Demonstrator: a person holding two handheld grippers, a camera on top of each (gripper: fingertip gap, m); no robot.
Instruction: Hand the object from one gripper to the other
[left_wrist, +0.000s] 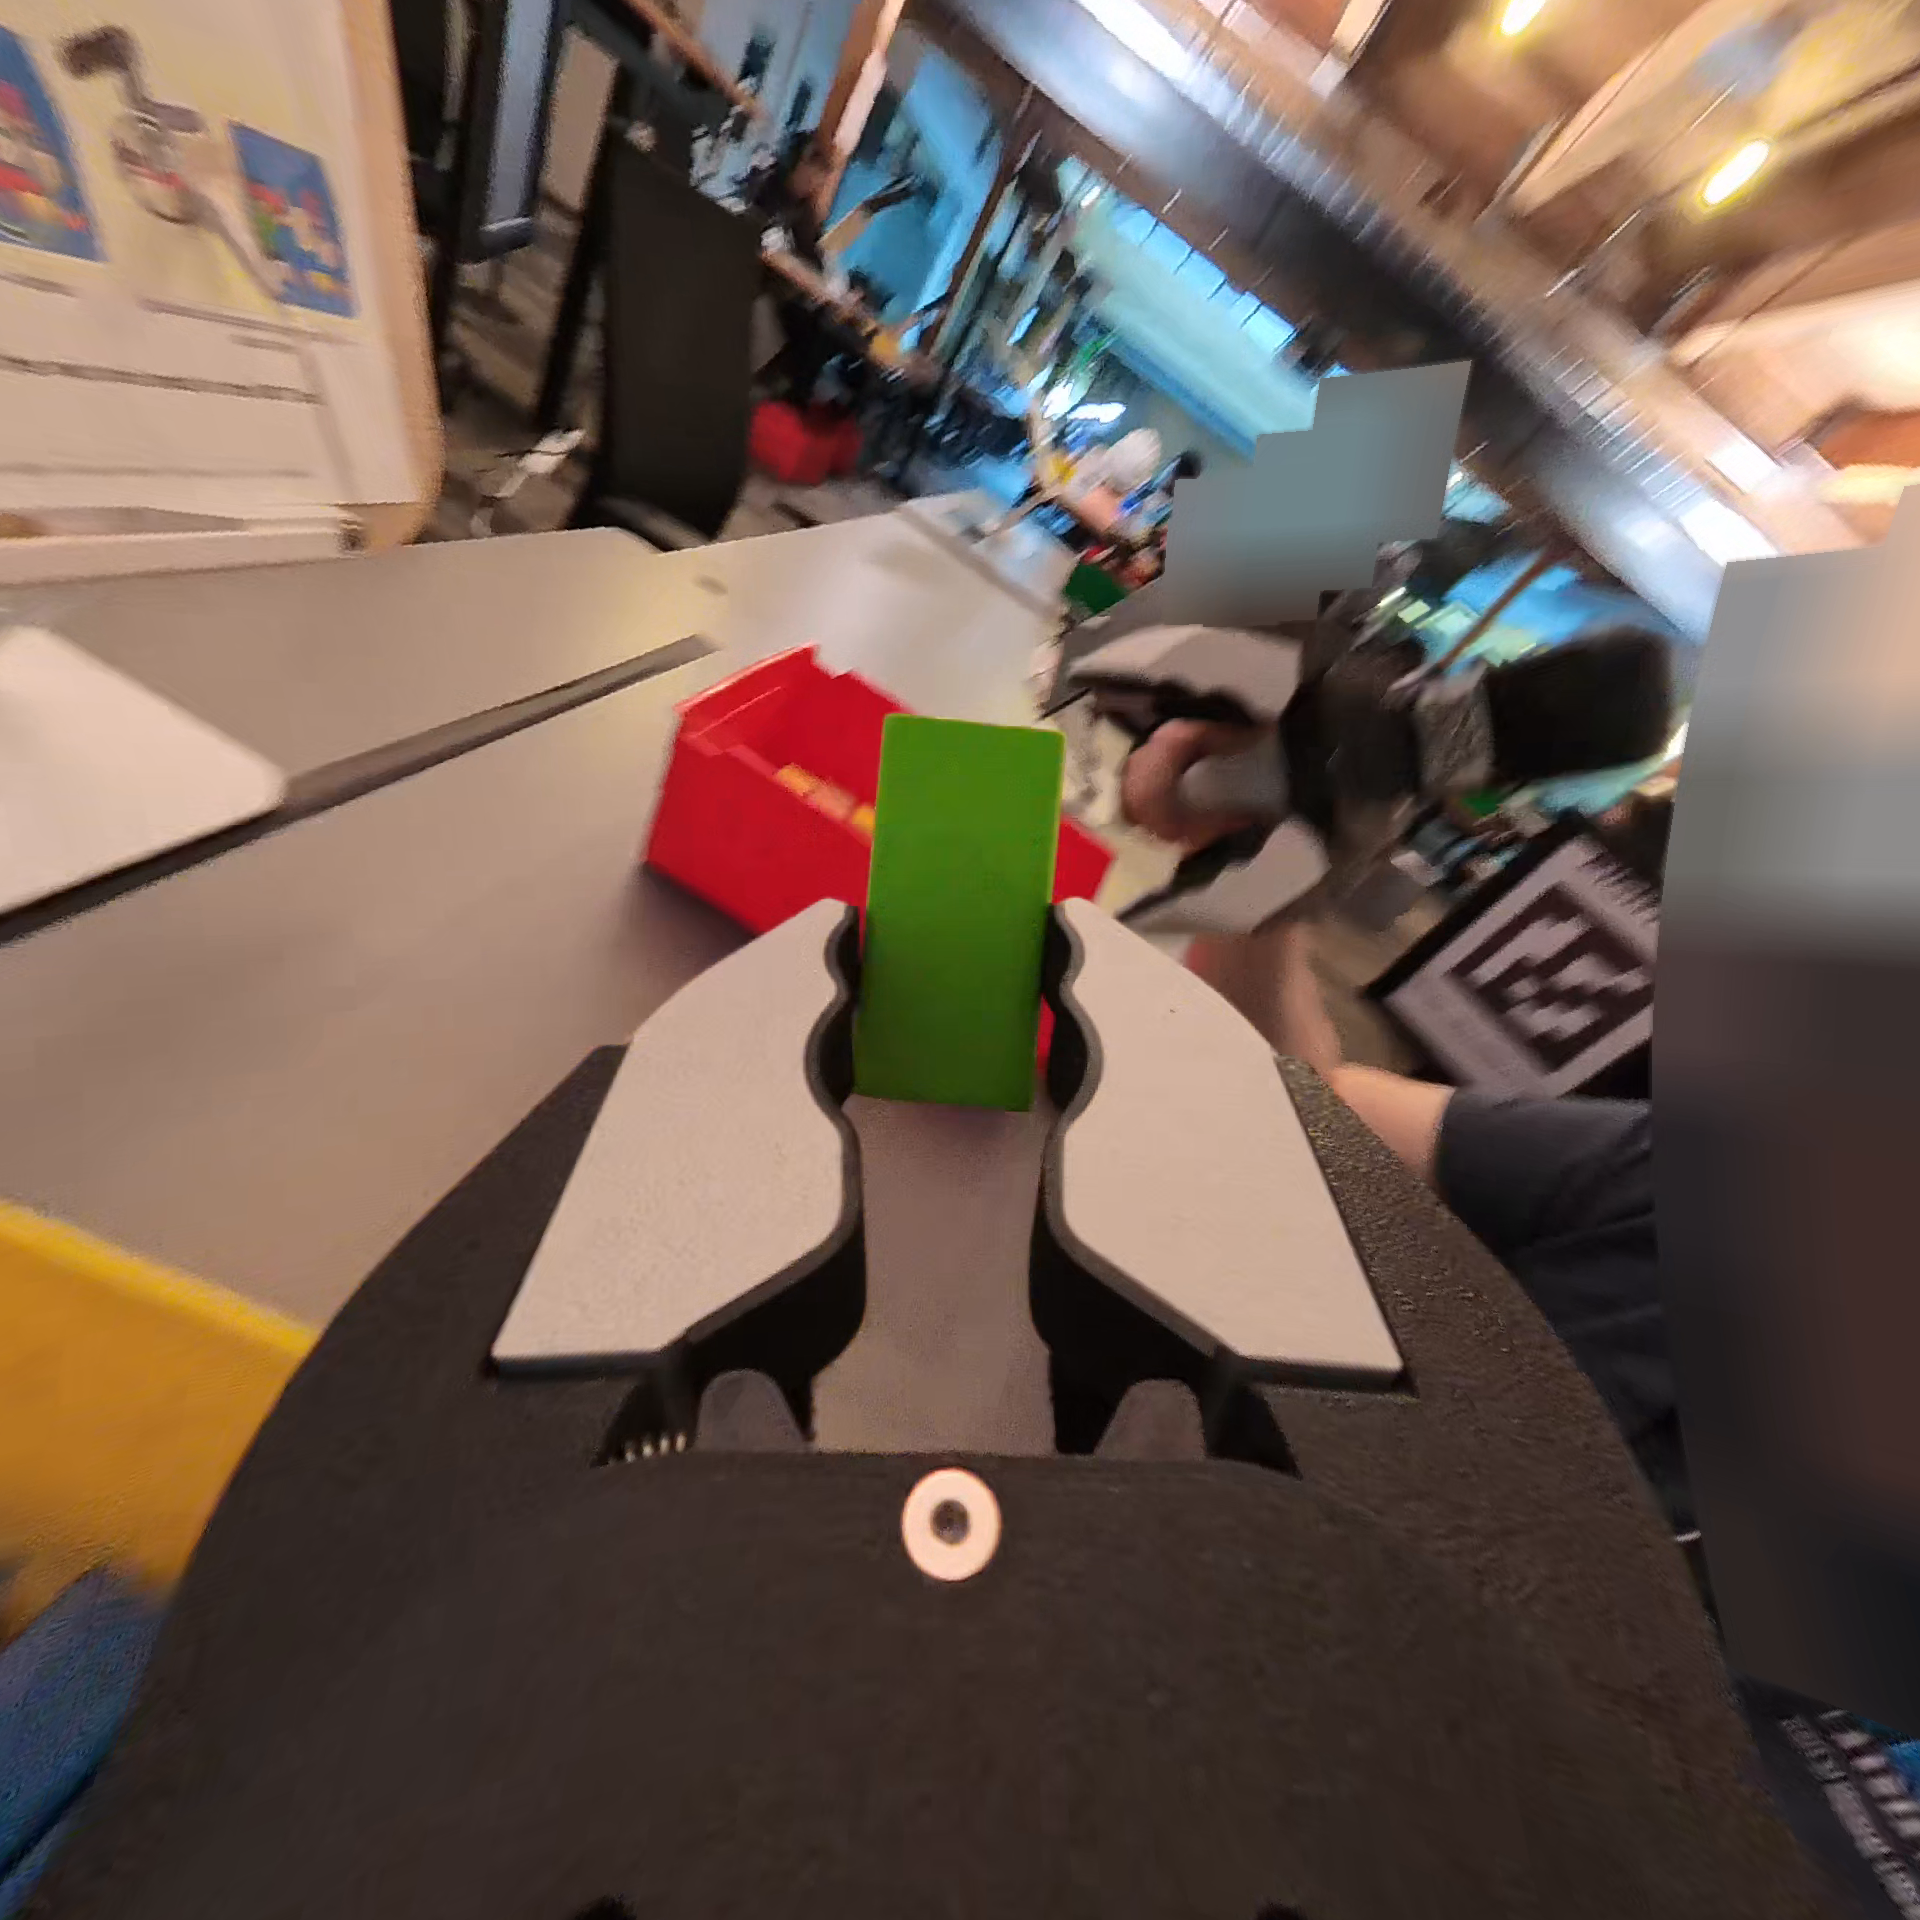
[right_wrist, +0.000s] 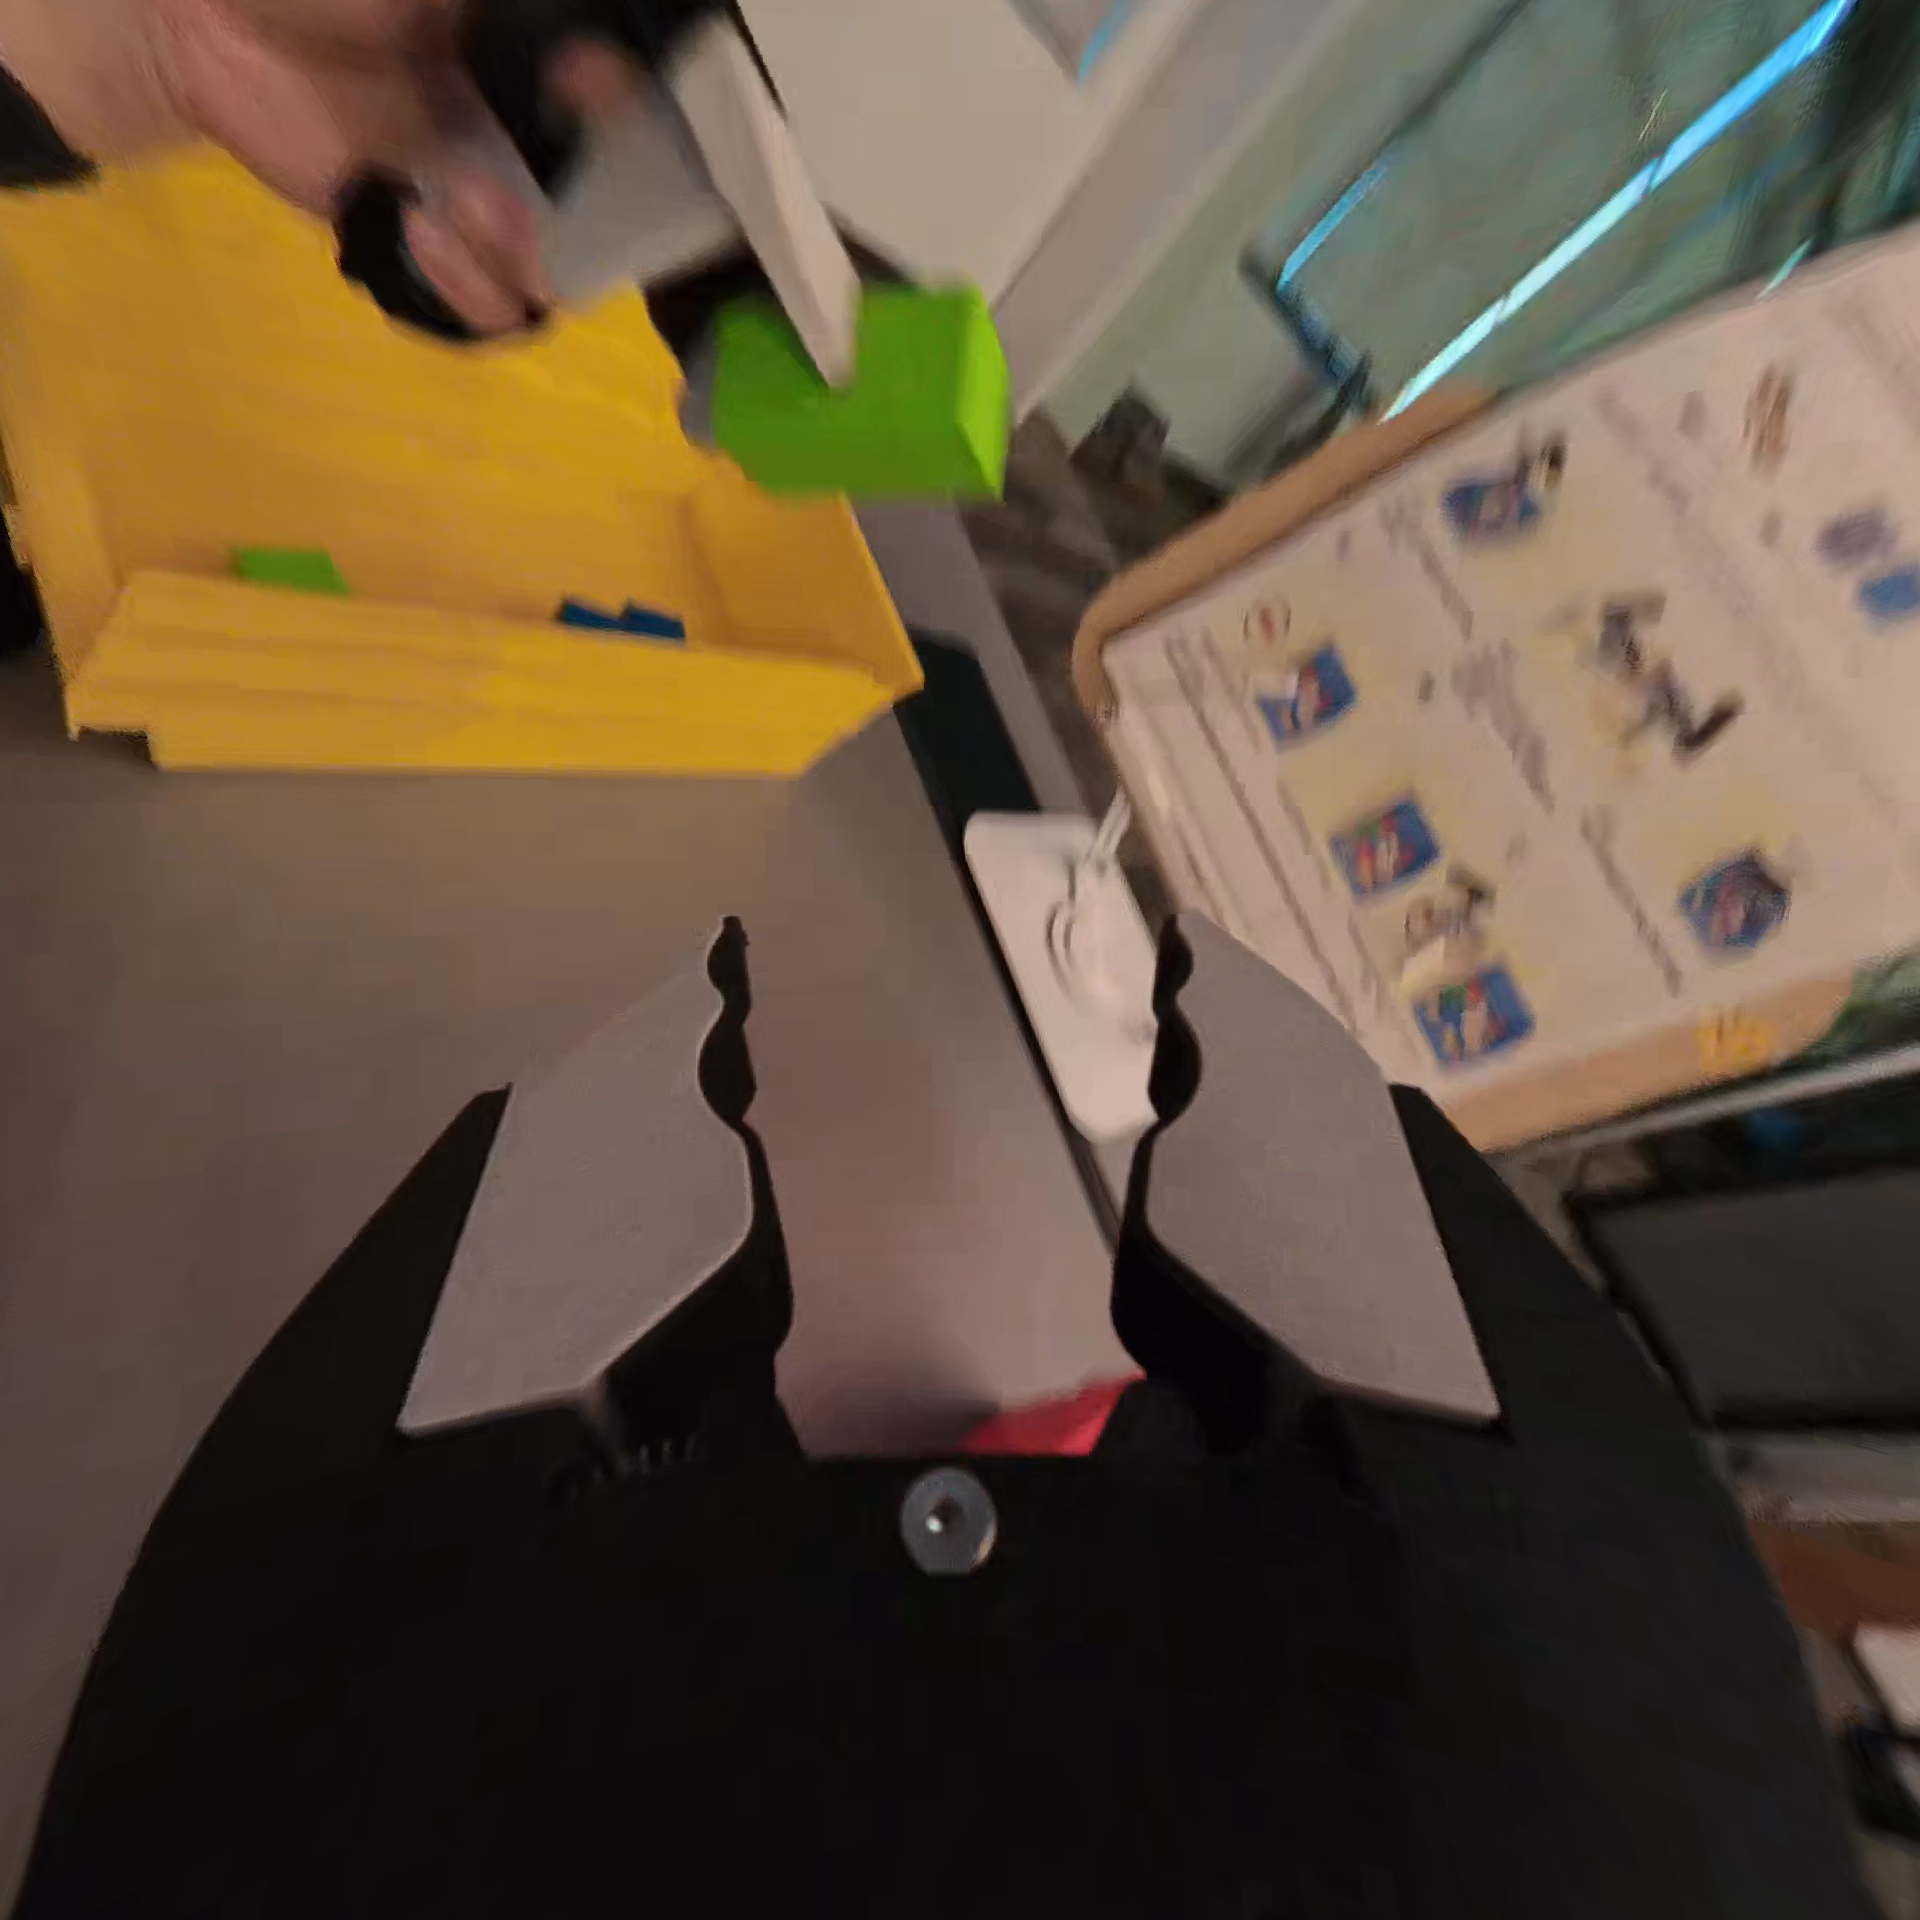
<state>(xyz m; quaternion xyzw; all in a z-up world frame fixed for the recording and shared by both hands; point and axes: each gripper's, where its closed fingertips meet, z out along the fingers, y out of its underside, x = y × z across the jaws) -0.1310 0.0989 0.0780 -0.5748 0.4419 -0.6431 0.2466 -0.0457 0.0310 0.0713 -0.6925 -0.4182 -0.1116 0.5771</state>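
the left gripper (left_wrist: 951, 935) is clamped on the green block (left_wrist: 956, 914), which stands upright between its grey fingers above the grey table (left_wrist: 364, 987), with a red bin (left_wrist: 748, 821) just behind. the right gripper (right_wrist: 951, 971) hangs with jaws apart and empty, the yellow bin (right_wrist: 416, 582) and the block up ahead, a poster board (right_wrist: 1538, 727) to its right.

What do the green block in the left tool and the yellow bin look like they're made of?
Green block: rigid, matte, evenly coloured, with crisp edges and no visible grain. It looks like painted wood or solid plastic; blur leaves that open.

Yellow bin: opaque plastic, probably 3D-printed, judging by the fine parallel ridges along its walls and its stepped front lip.

The left tool is shut on the block.
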